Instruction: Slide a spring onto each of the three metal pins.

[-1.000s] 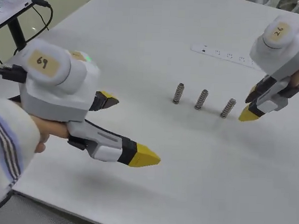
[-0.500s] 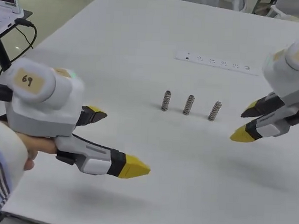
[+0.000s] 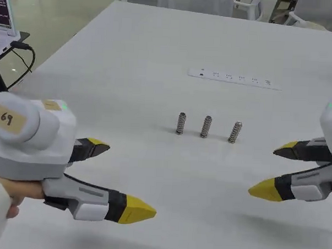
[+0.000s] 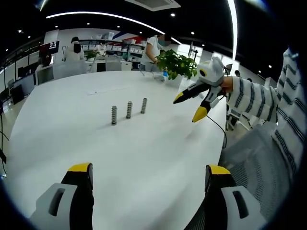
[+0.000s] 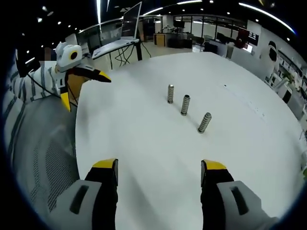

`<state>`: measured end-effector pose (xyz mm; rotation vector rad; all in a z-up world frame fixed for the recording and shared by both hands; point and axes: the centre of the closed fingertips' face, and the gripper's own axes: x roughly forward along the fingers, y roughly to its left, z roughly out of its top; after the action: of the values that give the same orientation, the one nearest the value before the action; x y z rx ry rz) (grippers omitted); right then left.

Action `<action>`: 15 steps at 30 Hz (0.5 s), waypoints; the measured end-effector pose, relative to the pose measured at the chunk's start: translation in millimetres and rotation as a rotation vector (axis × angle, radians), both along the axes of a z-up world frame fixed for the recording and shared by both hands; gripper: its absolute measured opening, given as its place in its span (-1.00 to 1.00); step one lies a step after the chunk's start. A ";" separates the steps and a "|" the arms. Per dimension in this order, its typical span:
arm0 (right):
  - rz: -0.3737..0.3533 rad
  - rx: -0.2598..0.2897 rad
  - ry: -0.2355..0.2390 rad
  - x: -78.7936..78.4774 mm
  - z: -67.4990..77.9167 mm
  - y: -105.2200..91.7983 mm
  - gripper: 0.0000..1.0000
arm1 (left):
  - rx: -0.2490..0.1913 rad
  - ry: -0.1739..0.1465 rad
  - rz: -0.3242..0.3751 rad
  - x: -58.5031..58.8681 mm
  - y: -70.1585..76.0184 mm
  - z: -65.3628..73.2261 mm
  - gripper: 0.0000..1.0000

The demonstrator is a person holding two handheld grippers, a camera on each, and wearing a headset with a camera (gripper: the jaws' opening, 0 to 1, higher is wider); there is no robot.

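1. Holding the left gripper point(image 3: 127, 181) at the lower left of the head view, above the near part of the white table point(image 3: 130, 62), jaws spread wide with nothing between them.
2. Holding the right gripper point(image 3: 265, 171) at the right edge of the same view, also over the table, jaws likewise spread and gripping nothing, yellow tips pointing left.
3. Seeing three coils standing upright in a short row at the table's middle: left spring point(image 3: 181, 123), middle spring point(image 3: 206, 127) and right spring point(image 3: 235, 132), each near its neighbour but apart from it.
4. Standing well apart from both grippers, the row lying farther from the person than either tool, with the left spring nearest the left gripper and the right spring nearest the right one.
5. Not being able to tell whether a pin runs inside each coil.
6. Looking along the jaws in the left gripper view and finding the row ahead, left of centre, with the right gripper off to the right, gripped by a hand coming out of a striped sleeve point(image 4: 259, 100), and a plant point(image 4: 177, 62) beyond.
7. Looking along the jaws in the right gripper view and finding the row ahead, slightly right of centre, with the left gripper at the upper left.
8. Lying flat beyond the springs in the head view, a white power strip point(image 3: 234, 79); sitting off the table at the top left edge, a laptop point(image 3: 1, 10).
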<state>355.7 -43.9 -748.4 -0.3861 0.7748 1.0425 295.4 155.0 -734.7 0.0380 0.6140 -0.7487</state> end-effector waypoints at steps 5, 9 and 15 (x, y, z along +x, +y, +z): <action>-0.045 0.026 0.000 -12.9 -6.5 1.6 0.51 | -0.005 0.017 0.005 -3.0 1.9 -2.2 0.88; -0.070 0.102 -0.040 -22.6 0.8 9.6 0.41 | 0.004 0.020 -0.010 -6.3 0.9 -1.6 0.89; -0.097 0.167 -0.056 -38.3 6.8 12.3 0.63 | 0.002 0.009 -0.010 -8.8 3.1 3.0 0.90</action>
<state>317.4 -31.6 -741.6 -0.2320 0.6447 0.9933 286.6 158.1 -731.7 0.0396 0.6240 -0.7579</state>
